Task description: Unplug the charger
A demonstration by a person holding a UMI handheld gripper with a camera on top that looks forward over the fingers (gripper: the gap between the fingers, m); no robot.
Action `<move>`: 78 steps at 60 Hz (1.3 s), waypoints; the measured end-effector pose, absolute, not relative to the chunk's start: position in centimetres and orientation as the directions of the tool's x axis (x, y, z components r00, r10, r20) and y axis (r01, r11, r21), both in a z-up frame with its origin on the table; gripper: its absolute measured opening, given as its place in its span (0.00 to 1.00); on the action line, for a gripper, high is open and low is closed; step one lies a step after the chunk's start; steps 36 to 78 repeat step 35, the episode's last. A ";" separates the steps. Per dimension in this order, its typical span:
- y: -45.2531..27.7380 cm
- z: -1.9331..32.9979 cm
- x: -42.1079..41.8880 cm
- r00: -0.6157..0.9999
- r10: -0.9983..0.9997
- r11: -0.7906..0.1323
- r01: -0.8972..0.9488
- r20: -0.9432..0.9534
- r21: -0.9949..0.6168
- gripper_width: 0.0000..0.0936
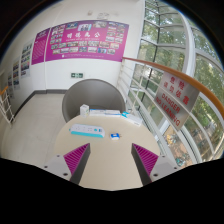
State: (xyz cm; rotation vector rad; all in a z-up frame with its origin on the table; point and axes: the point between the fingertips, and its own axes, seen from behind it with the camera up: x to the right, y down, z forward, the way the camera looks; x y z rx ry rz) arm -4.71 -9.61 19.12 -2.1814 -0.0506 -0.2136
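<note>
The charger, a small dark block with a blue light, sits on the white table just ahead of my fingers, beside a white power strip. My gripper is wide open, holding nothing. I judge I should ease forward, centre the charger between the pads, grip its body squarely, then pull straight out.

Magenta wall poster lettering, red window signs: none legible.
</note>
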 end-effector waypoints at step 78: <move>-23.4 24.9 -9.8 0.990 -0.061 -0.583 0.066 0.125 -0.810 0.91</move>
